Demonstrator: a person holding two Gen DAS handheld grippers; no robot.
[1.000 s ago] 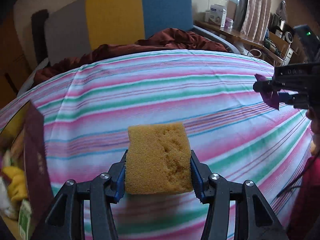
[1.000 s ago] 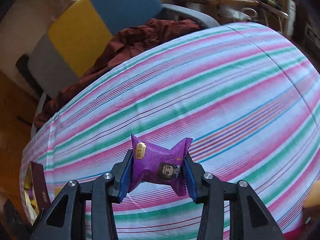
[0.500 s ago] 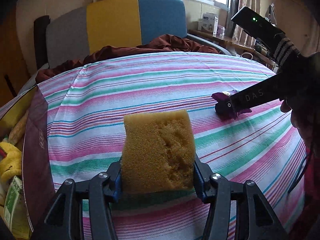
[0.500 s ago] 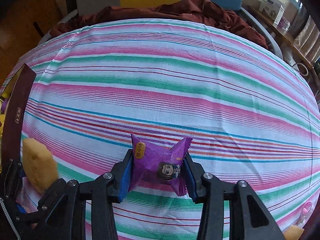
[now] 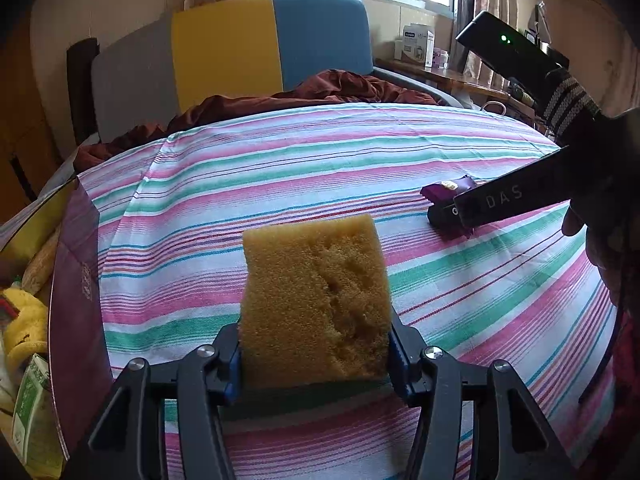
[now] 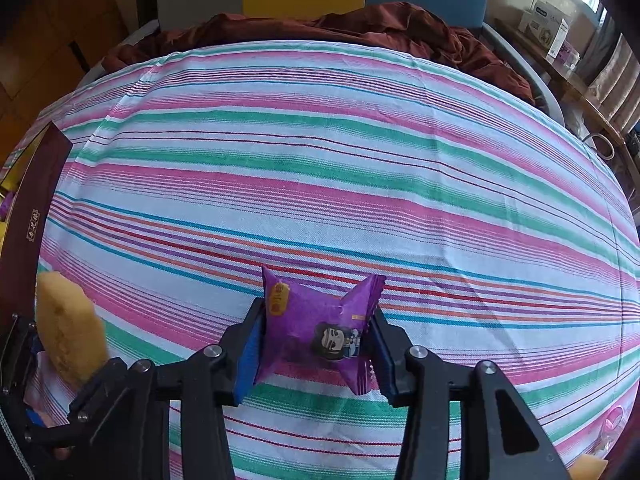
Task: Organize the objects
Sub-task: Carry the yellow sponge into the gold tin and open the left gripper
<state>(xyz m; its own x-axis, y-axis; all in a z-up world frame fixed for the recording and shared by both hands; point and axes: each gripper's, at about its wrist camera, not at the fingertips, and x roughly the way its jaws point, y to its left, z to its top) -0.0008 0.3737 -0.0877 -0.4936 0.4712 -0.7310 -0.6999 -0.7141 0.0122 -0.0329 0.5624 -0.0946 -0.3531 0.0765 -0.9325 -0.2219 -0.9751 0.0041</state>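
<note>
My left gripper [image 5: 316,360] is shut on a yellow-brown sponge [image 5: 316,300] and holds it upright just above the striped cloth [image 5: 280,184]. The sponge also shows at the lower left of the right wrist view [image 6: 68,328]. My right gripper [image 6: 316,348] is shut on a purple snack packet [image 6: 320,328], low over the cloth. In the left wrist view the right gripper [image 5: 444,210] and the packet [image 5: 452,188] are at the right. A maroon box [image 5: 76,304] with several items inside stands open at the left; its wall also shows in the right wrist view [image 6: 32,216].
A dark red blanket [image 5: 320,88] lies at the cloth's far edge, before a grey, yellow and blue chair back [image 5: 240,48]. A wooden shelf with boxes [image 5: 420,44] runs along the right. A yellow piece [image 6: 588,466] lies at the lower right of the right wrist view.
Both grippers have come lower over the cloth and closer together, each still holding its object. The right gripper turned from facing the chair to looking down at the cloth.
</note>
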